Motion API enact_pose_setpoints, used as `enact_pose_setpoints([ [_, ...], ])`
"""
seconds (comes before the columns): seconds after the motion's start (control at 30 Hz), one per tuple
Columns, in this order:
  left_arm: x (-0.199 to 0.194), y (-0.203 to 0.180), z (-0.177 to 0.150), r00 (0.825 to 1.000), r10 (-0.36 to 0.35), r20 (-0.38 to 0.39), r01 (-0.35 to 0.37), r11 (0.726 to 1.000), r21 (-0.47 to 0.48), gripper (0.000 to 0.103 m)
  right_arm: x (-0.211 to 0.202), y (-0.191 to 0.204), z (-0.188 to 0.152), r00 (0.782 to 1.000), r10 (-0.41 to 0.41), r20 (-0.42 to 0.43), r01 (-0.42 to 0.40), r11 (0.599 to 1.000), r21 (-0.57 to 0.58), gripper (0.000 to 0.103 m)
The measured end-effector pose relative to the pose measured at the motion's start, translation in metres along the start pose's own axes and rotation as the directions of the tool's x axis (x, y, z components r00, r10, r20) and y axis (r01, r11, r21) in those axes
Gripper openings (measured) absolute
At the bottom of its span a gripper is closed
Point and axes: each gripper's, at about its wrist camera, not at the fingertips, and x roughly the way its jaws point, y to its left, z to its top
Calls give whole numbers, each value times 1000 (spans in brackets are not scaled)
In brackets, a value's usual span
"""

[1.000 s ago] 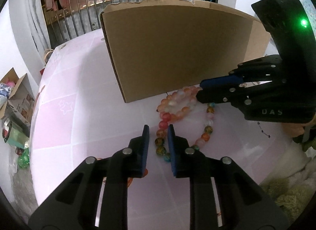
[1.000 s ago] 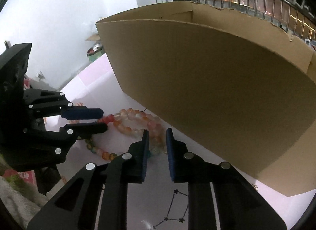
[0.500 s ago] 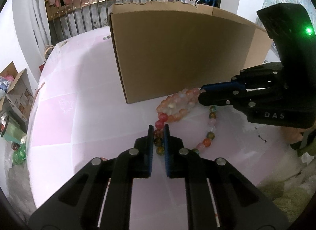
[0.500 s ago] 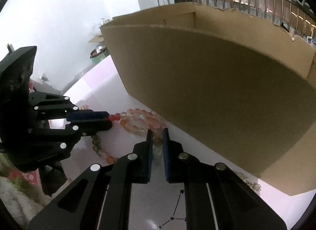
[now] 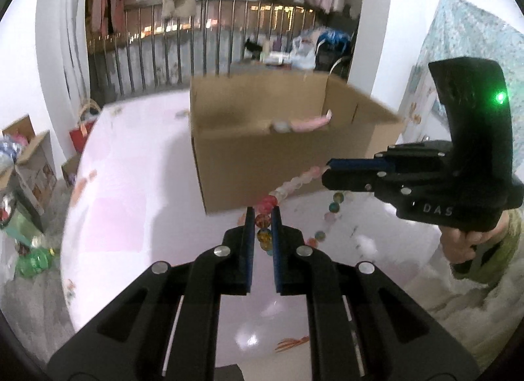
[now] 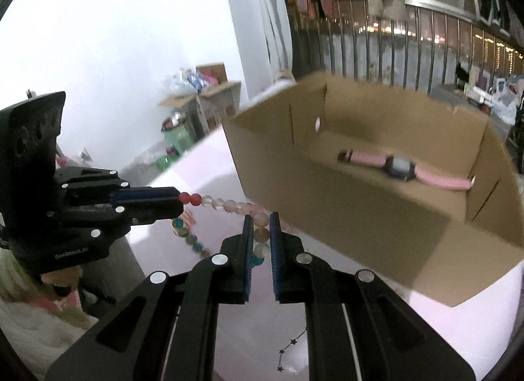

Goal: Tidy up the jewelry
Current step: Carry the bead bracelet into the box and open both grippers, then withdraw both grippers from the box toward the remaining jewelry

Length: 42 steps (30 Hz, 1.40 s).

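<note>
A long bead necklace (image 5: 288, 188) of pink, red and multicoloured beads hangs in the air between both grippers, above the pink table (image 5: 131, 217). My left gripper (image 5: 262, 217) is shut on its beads at one end; it also shows in the right wrist view (image 6: 177, 199). My right gripper (image 6: 261, 223) is shut on the pale beads (image 6: 229, 205) at the other end; it also shows in the left wrist view (image 5: 329, 173). The open cardboard box (image 6: 327, 191) stands just behind, with a pink-strapped watch (image 6: 399, 164) lying inside.
The box (image 5: 262, 164) sits mid-table in the left wrist view. A metal railing (image 5: 163, 53) with hanging clothes runs behind. Small cartons and clutter (image 5: 29, 164) stand on the floor to the left. A fluffy blanket (image 5: 475, 309) lies at the right.
Both grippers closed on the necklace and lifted it off the table. Both views have risen, so the box's inside and the watch now show.
</note>
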Motion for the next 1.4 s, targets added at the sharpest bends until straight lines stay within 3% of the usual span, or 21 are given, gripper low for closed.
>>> enact_pose_setpoints([
  [0.23, -24, -11, 73, 987, 9, 158, -26, 994, 109, 9, -42, -1, 61, 989, -32, 147, 43, 997, -70, 10],
  [0.37, -8, -8, 115, 983, 29, 179, -53, 990, 134, 9, -35, -26, 98, 989, -34, 145, 41, 998, -46, 10],
  [0.5, 30, 8, 141, 995, 16, 96, -26, 995, 97, 9, 4, -74, 125, 999, 25, 26, -28, 995, 96, 10],
  [0.67, 96, 29, 141, 994, 15, -107, -8, 998, 63, 9, 56, -113, 130, 986, 77, -147, -43, 974, 221, 10],
  [0.8, 135, 34, 131, 968, 34, -248, -13, 996, 89, 9, 91, -127, 119, 950, 122, -286, -31, 952, 305, 10],
  [0.9, 143, 38, 128, 957, 46, -287, -19, 995, 97, 9, 119, -135, 110, 905, 166, -392, -12, 931, 366, 10],
  [1.0, 152, 39, 128, 944, 68, -324, -35, 994, 108, 9, 136, -133, 101, 877, 151, -457, 28, 932, 362, 10],
  [1.07, 157, 40, 130, 936, 84, -343, -45, 992, 120, 16, 140, -133, 97, 871, 151, -467, 38, 928, 371, 11],
  [1.2, 149, 39, 134, 943, 93, -319, -57, 991, 122, 30, 136, -138, 91, 883, 164, -441, 33, 913, 406, 11],
  [1.4, 123, 40, 135, 967, 110, -231, -84, 989, 119, 35, 106, -149, 95, 929, 138, -345, 17, 911, 411, 21],
])
